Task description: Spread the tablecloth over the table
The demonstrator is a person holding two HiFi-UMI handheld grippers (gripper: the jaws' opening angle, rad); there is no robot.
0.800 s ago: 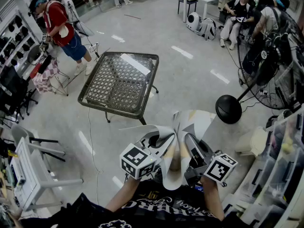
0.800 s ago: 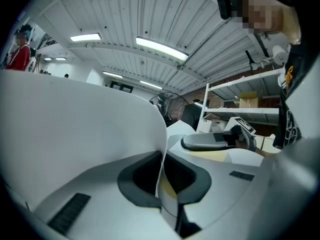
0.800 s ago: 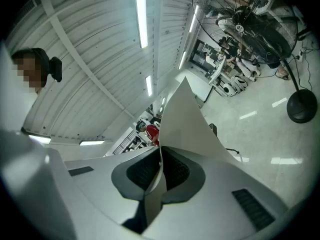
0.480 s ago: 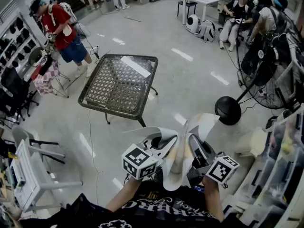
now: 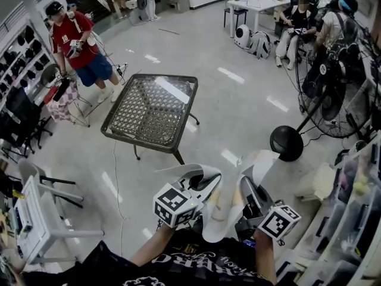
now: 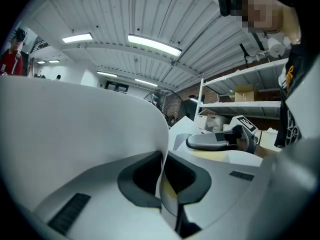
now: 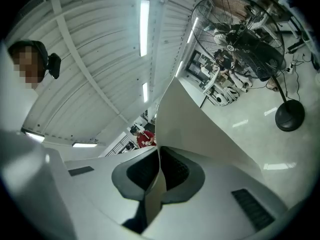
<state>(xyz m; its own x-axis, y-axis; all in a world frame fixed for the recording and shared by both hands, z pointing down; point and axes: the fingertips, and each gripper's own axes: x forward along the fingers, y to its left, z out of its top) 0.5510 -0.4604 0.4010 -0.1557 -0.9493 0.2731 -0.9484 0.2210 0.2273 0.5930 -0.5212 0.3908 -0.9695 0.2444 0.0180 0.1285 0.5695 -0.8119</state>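
Both grips clenched: left claw (image 6: 161, 184) and right claw (image 7: 159, 176) pinch the bunched tablecloth (image 5: 221, 204), apparently at its edge; parting them wide should precede draping across the counter's (image 5: 141, 142) near edge.

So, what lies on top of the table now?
The table shows only a pale strip near its far edge, object or reflection I cannot tell. Nothing hides its top. The tablecloth is clamped in the left gripper and right gripper, not on it.
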